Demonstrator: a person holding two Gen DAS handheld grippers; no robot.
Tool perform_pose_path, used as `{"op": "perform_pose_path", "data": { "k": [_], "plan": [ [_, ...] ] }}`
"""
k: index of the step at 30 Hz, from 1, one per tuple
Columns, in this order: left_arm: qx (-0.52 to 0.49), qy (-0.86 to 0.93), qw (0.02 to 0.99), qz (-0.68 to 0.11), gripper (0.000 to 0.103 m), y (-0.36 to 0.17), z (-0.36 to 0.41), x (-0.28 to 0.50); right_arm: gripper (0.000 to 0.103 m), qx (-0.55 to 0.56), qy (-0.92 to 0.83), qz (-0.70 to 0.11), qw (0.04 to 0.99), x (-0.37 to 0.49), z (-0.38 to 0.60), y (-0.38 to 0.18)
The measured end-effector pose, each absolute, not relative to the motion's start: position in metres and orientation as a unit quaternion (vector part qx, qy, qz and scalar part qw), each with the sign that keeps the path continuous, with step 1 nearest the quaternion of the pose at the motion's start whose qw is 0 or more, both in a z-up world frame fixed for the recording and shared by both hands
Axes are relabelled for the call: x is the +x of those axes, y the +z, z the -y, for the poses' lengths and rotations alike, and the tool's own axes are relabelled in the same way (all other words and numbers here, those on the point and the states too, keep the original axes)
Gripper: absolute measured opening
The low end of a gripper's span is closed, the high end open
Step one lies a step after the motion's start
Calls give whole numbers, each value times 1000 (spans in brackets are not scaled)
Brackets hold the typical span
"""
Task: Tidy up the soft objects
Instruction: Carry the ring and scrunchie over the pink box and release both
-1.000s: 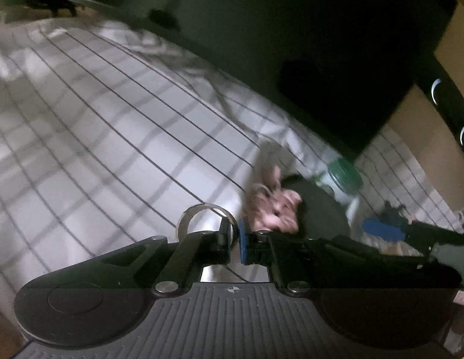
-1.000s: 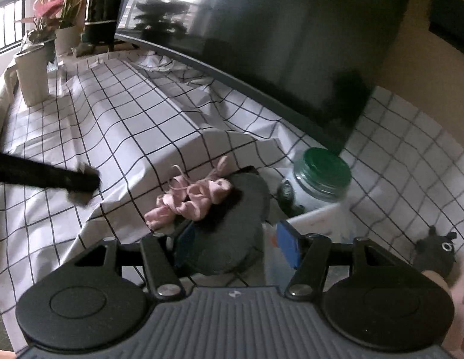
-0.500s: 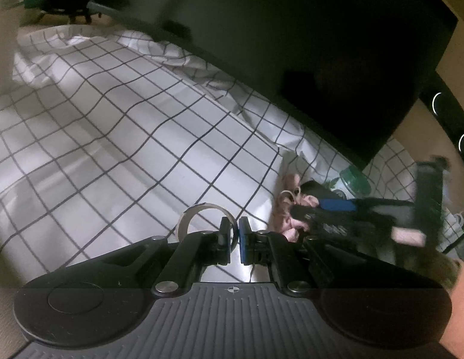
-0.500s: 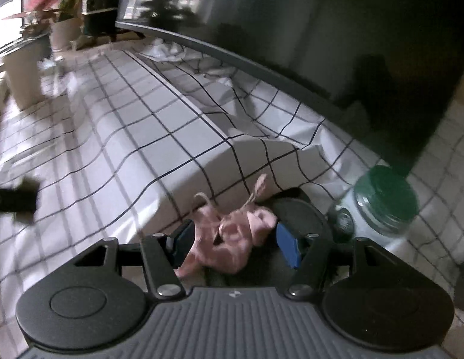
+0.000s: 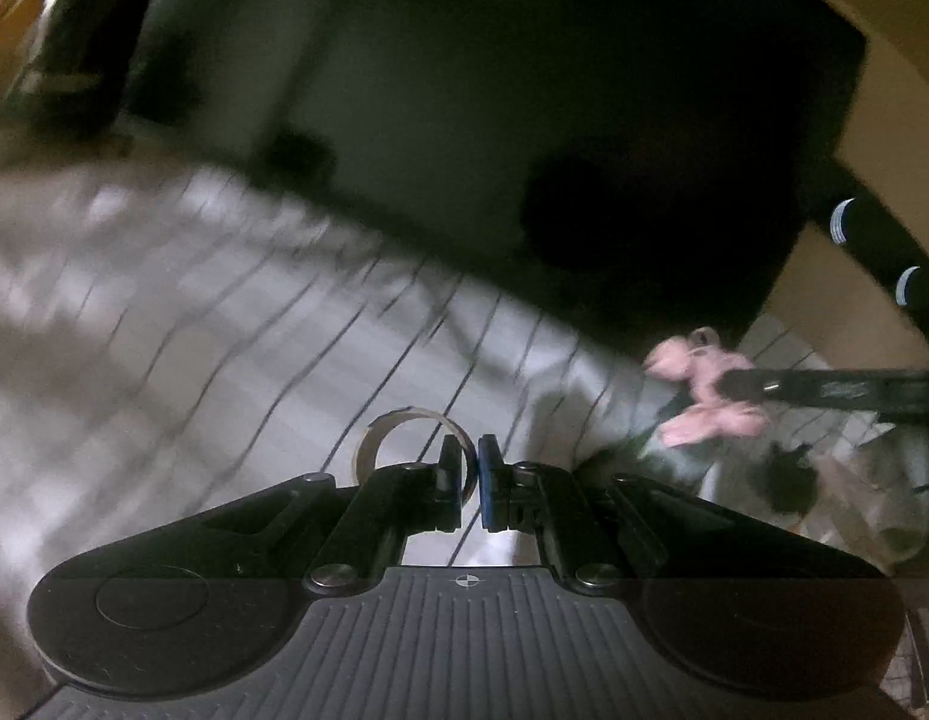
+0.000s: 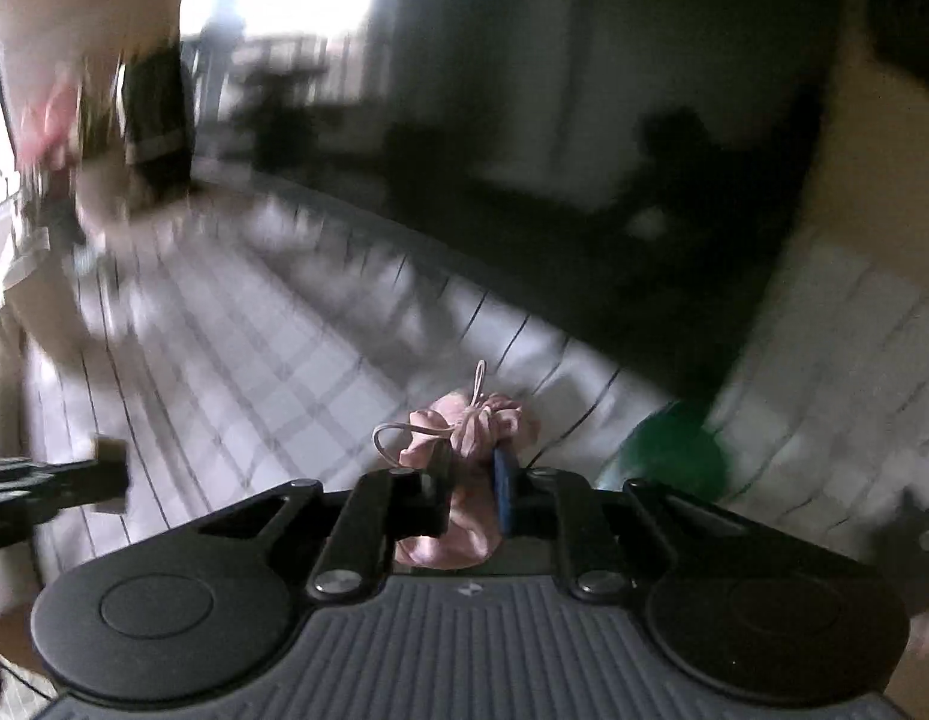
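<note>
Checked white cloth with thin black grid lines (image 6: 272, 396) covers the work surface, with a large dark flat screen (image 6: 584, 138) standing behind it; both views are motion-blurred. Right gripper (image 6: 471, 483): jaws drawn in tight on a soft pink fabric drawstring pouch (image 6: 464, 468), which bulges above and below the pads, its cord loop (image 6: 398, 438) standing free on the left. The left-wrist view shows the same pouch (image 5: 698, 396) pinched at the tip of the right tool and seemingly raised off the cloth, though blur prevents certainty. Left gripper (image 5: 469, 474): jaws nearly together with only a slim gap, holding a thin clear ring of tape (image 5: 404, 444) by its rim. Relation governing the next move: the pouch sits directly between the right fingers, hanging roughly along the finger axis, and lies well to the right of and beyond the left gripper, so the right hand is the carrying hand. A green-lidded glass jar (image 6: 674, 462) stands just beside the pouch on the right. Judgement: transfer underway; destination not visible.
</note>
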State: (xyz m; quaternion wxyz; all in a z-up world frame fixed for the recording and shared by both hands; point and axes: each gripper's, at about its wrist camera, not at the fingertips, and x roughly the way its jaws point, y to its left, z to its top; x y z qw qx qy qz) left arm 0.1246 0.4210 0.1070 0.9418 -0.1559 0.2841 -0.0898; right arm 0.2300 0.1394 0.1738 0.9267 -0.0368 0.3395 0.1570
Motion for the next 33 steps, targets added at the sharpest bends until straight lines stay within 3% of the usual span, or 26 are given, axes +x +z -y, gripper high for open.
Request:
{"op": "perform_pose_path", "data": {
  "k": [6,14,22,33],
  "plan": [
    [-122,-151,953,-231,8,157,-363,155,14,-28,97,-269,958,194,-60,246],
    [-112,-270,931,-220,8,194,-236,186,14,-15,-14,-228,973,147,58,276],
    [-67,-392,883,-251,8,202,-84,188,14,10,-92,-223,970,110,149,257],
    [-23,-490,812,-316,8,168,78,190,14,53,-141,-261,953,96,225,197]
  ]
}}
